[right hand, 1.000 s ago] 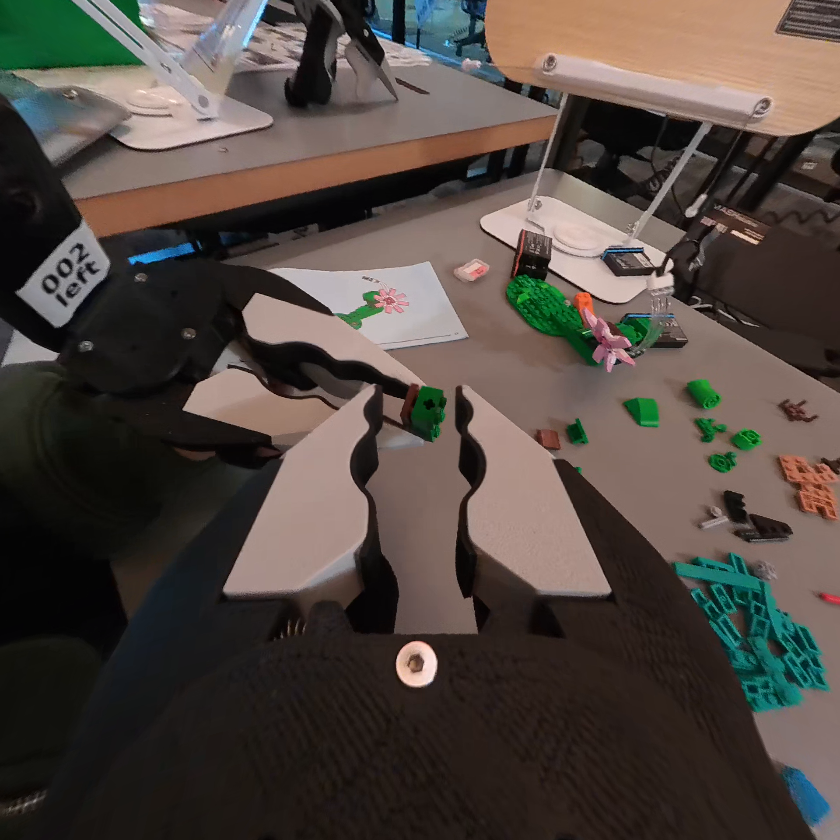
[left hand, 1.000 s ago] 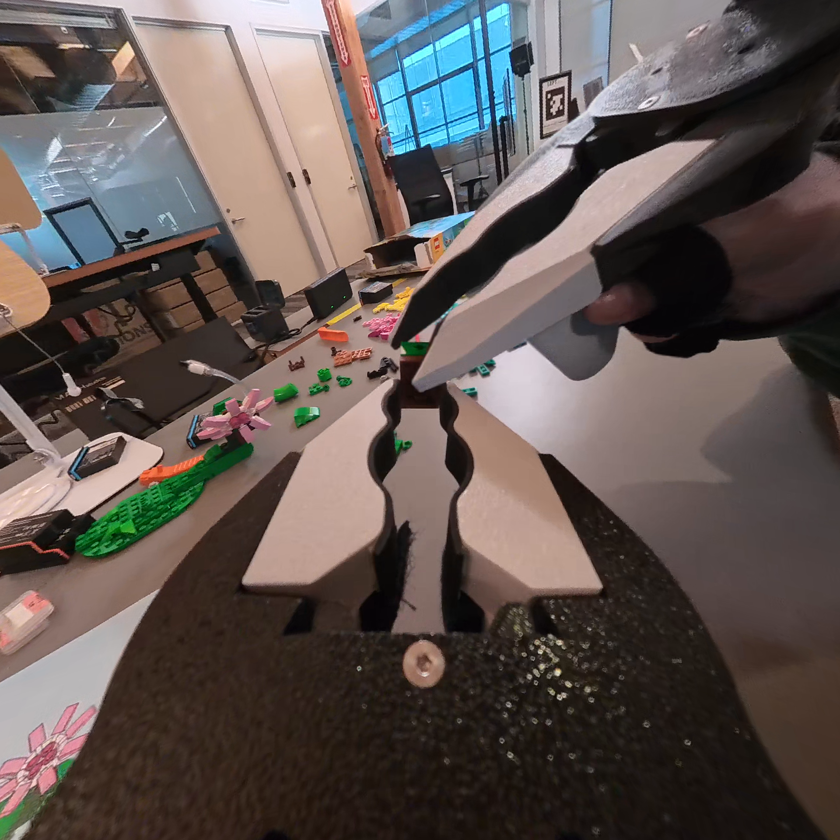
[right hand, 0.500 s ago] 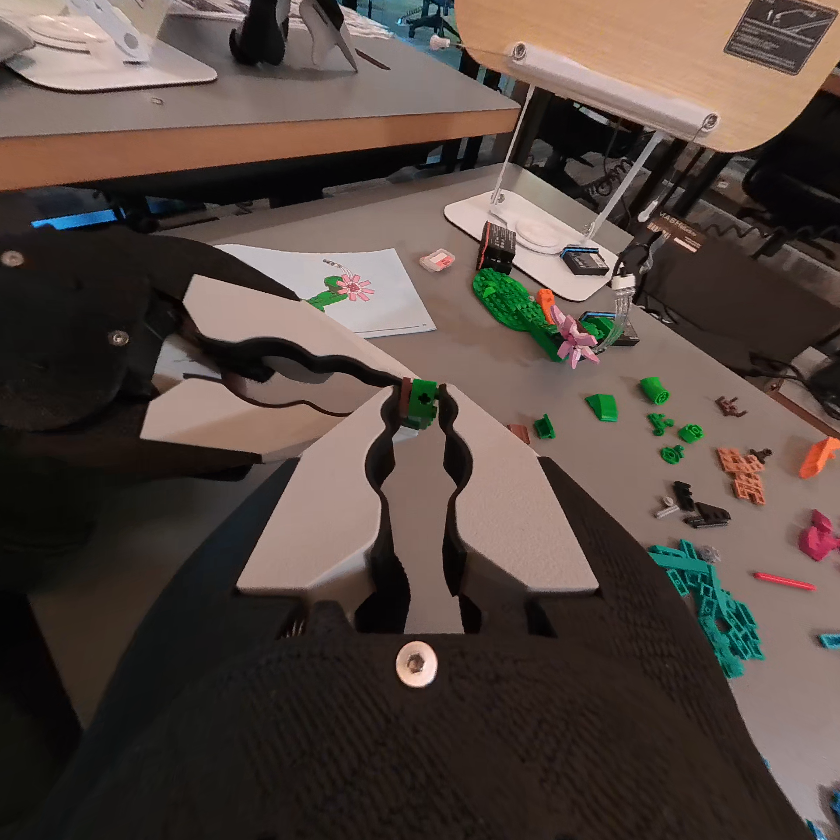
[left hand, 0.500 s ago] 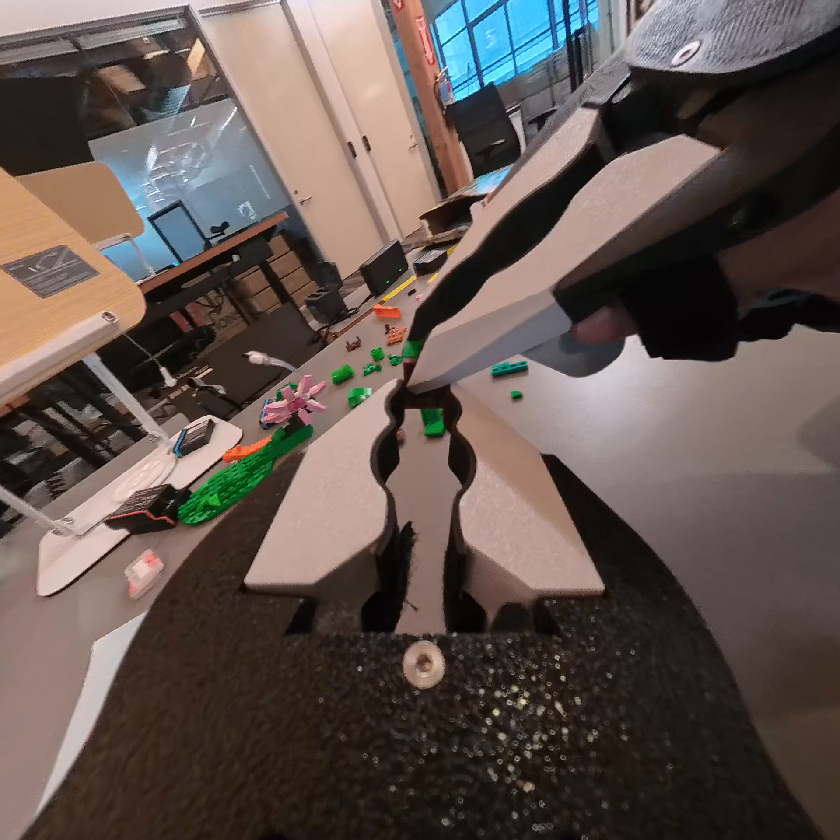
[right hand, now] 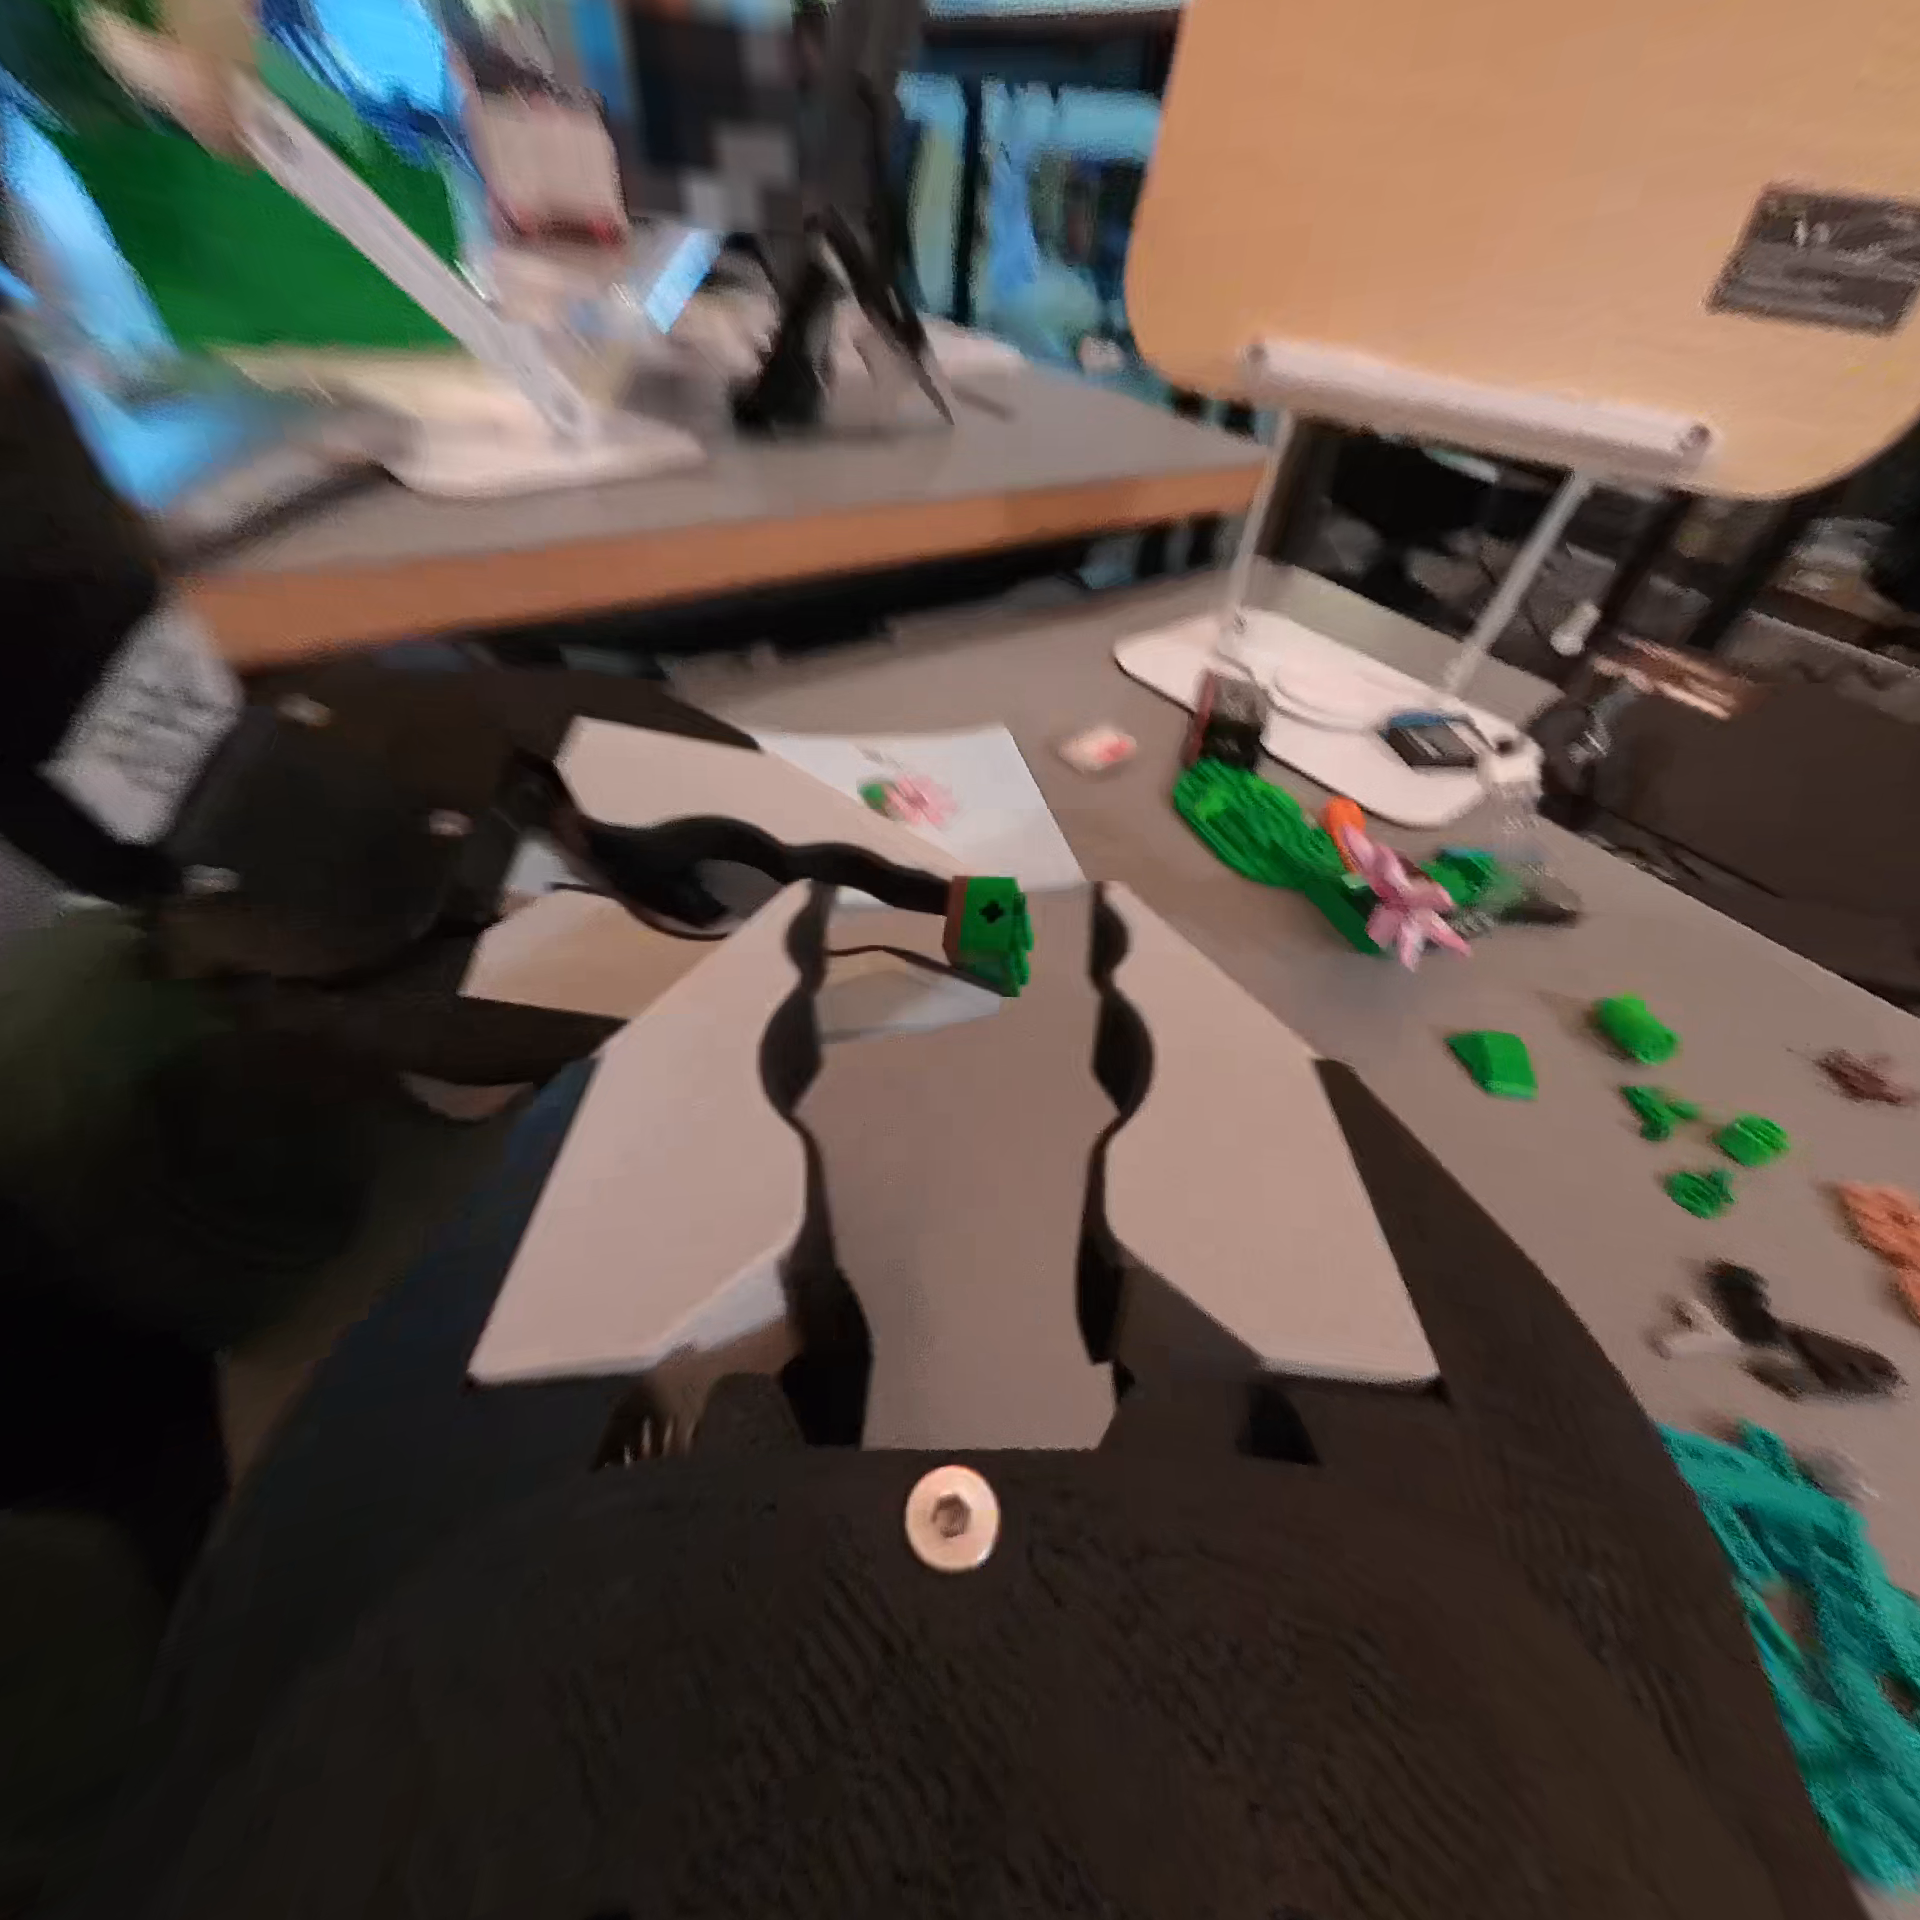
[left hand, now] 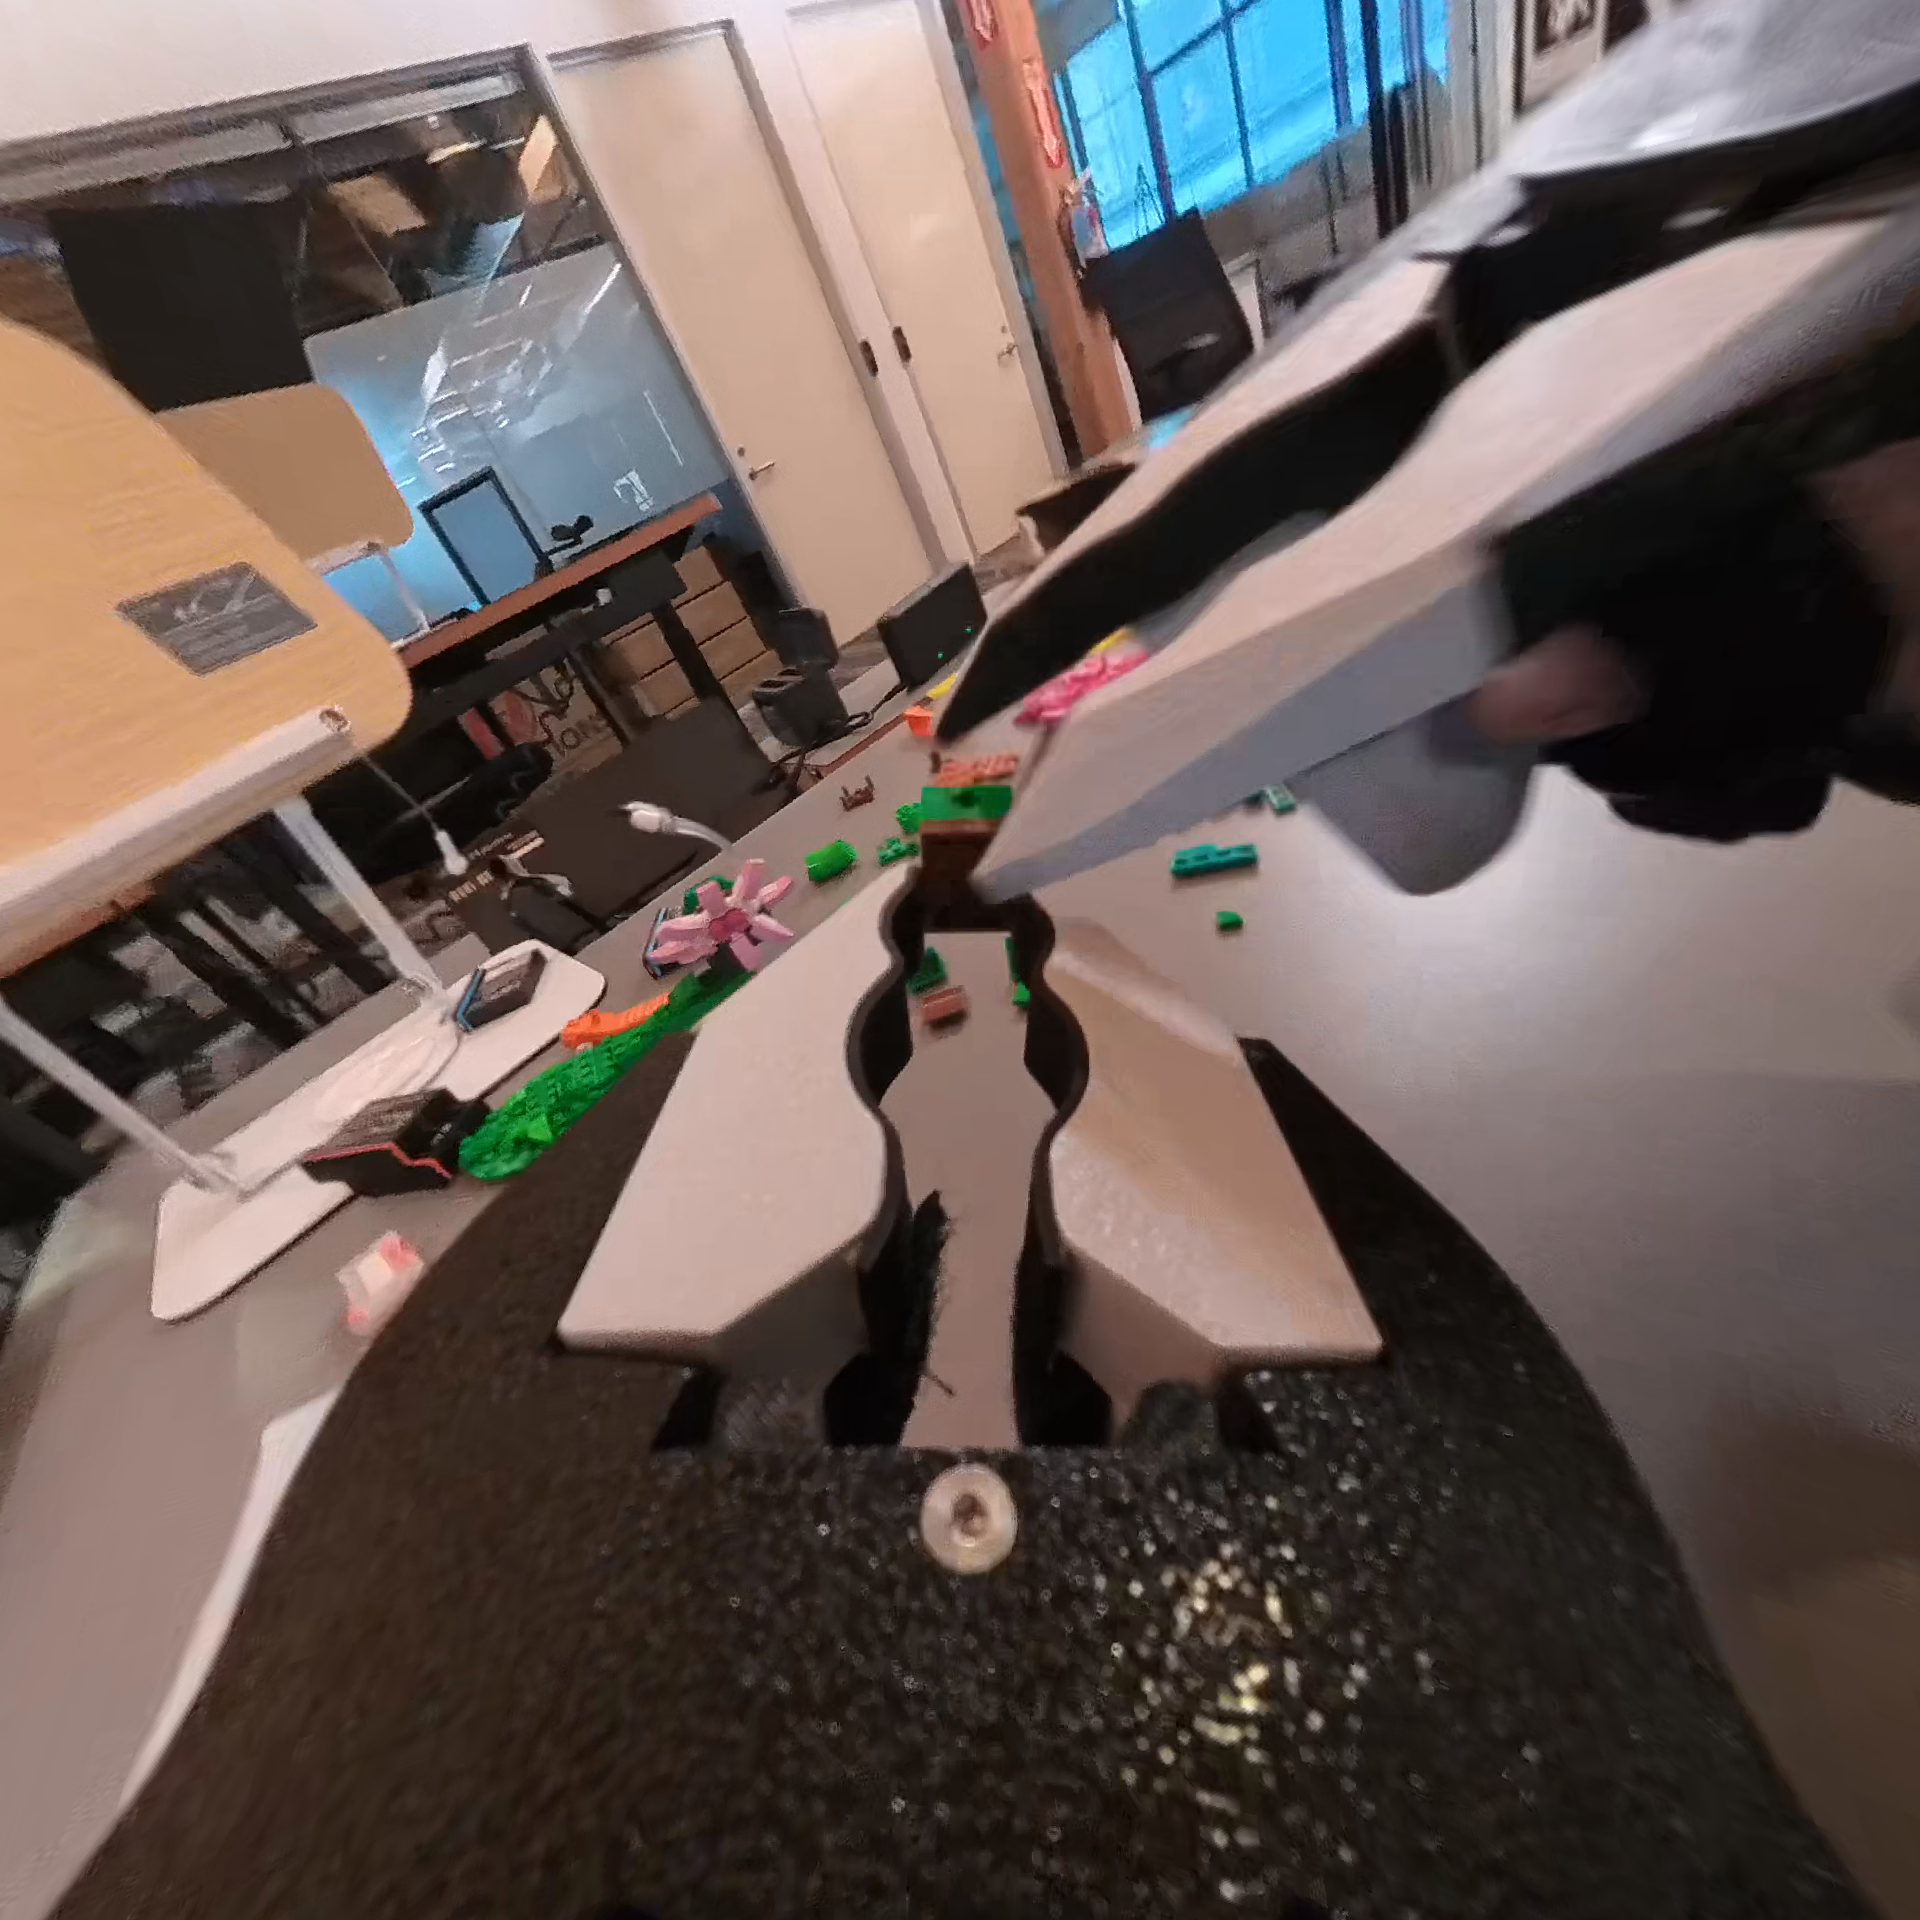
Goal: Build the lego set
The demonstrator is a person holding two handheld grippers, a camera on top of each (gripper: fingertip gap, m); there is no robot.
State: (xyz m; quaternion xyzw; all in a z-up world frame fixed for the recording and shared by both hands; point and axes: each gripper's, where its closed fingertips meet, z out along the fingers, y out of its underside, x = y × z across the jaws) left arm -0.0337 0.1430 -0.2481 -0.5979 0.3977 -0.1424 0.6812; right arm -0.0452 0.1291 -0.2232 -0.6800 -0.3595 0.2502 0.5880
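Observation:
My left gripper (left hand: 961,909) is shut on a small green-and-brown lego piece (left hand: 961,826) and holds it above the grey table (left hand: 1507,1195). In the right wrist view the left gripper (right hand: 940,935) comes in from the left with the piece (right hand: 992,930) at its tips. My right gripper (right hand: 956,894) is open, its fingertips on either side of the piece and apart from it. It also shows in the left wrist view (left hand: 966,810), reaching in from the upper right. A green leaf-shaped lego base (right hand: 1247,821) with a pink flower (right hand: 1403,914) lies on the table.
Loose green pieces (right hand: 1496,1060), black pieces (right hand: 1766,1340) and a teal pile (right hand: 1818,1558) lie at the right. An instruction sheet (right hand: 935,769) lies behind the left gripper. A white stand base (right hand: 1330,675) with a wooden board (right hand: 1507,208) stands behind the lego base. The grippers are tip to tip, or close to it. The green leaf-shaped lego base (right hand: 1247,821) is about 25 centimetres from both grippers' fingertips. It turns up in the left wrist view (left hand: 577,1088) as well.
My right gripper, shut on the green part of the piece half a second ago, has opened and drawn back a little. The left gripper still holds the piece.

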